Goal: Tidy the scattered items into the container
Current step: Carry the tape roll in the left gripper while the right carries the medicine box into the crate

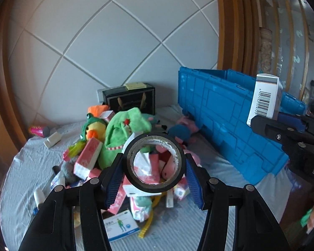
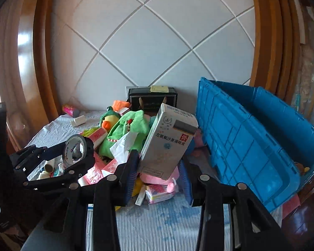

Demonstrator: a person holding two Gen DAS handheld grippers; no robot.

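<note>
Barely begun — the left gripper (image 1: 155, 167) fingers clamp a tape roll (image 1: 155, 162), the right gripper (image 2: 159, 163) fingers a medicine box (image 2: 167, 144), the blue crate (image 2: 251, 138) at three o'clock seemingly near-empty — the pile (image 1: 119, 146) remains on the bed.

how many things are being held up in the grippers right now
2. A black tape roll sits between the left gripper's fingers. A white medicine box sits between the right gripper's fingers, beside the blue crate.
</note>
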